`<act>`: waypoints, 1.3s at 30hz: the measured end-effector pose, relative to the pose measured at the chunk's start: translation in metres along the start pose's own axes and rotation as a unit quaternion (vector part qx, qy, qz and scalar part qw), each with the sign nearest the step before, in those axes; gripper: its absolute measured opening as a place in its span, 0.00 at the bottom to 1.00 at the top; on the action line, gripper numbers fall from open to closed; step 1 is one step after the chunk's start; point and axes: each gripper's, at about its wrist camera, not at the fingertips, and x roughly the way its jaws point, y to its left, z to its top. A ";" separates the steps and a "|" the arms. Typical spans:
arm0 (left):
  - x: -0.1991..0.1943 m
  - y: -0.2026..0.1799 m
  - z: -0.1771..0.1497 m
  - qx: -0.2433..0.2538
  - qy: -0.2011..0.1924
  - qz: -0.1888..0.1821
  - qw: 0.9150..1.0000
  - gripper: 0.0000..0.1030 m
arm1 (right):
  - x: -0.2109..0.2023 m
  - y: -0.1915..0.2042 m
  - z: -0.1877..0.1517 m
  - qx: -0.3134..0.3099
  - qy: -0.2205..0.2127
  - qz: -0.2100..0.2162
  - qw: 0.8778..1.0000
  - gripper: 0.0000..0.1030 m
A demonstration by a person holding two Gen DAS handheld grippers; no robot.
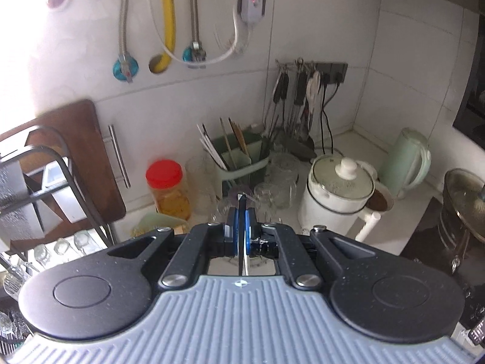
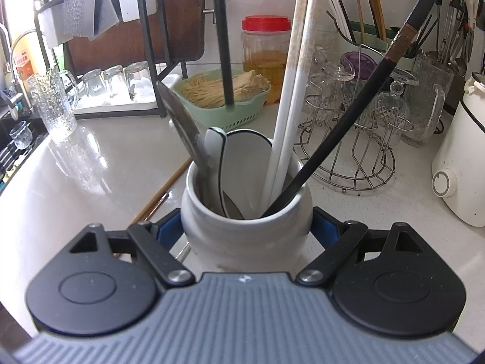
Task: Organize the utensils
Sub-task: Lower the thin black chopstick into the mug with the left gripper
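Currently, left wrist view:
Left gripper (image 1: 241, 212): jaws closed nearly together, blue pads pinching a thin dark utensil handle (image 1: 241, 230) that runs back between them toward the camera; its far end shows a pale tip just past the pads. What kind of utensil it is cannot be told.
Beyond the fingers: green chopstick caddy (image 1: 242, 157) holding upright chopsticks, set against the tiled wall.
Left of caddy: red-lidded jar (image 1: 168, 188) of yellow liquid; clear glasses stand around it.
Right of caddy: white glass-lidded cooker (image 1: 336, 194), pale green kettle (image 1: 406, 160) behind it.
Wall: hanging utensil rail (image 1: 298, 91) with ladles and tools; yellow hose (image 1: 168, 18) above.
Far left: wooden cutting board (image 1: 75, 139) behind a black wire rack.

Right wrist view:
Right gripper (image 2: 246, 230): jaws spread wide, blue pads pressed to both sides of a white ceramic utensil crock (image 2: 245, 227), which stands on the pale countertop (image 2: 91, 163).
Crock contents: pair of white chopsticks (image 2: 300, 75) leaning upright; black chopstick (image 2: 363, 103) tilted right; white black-rimmed soup spoons (image 2: 242, 157); metal blade-like utensil (image 2: 182, 124) leaning left.
Countertop, left of crock: brown chopsticks (image 2: 163, 188) lying flat, touching nothing held.
Behind crock: green basket of pale noodles (image 2: 218, 97); the red-lidded jar beside it.
Right: wire glass stand (image 2: 357, 139) holding inverted glassware.
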 end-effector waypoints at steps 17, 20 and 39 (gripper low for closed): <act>0.076 0.009 -0.029 -0.003 0.091 -0.007 0.996 0.05 | 0.001 0.003 0.000 -0.002 -0.006 -0.007 1.000 0.88; 0.089 0.015 -0.028 -0.012 0.126 -0.022 0.992 0.05 | 0.002 0.002 0.001 -0.008 -0.003 -0.003 1.000 0.88; 0.133 0.020 -0.047 -0.023 0.236 -0.032 0.971 0.05 | 0.000 0.002 -0.002 -0.003 -0.013 -0.004 1.000 0.88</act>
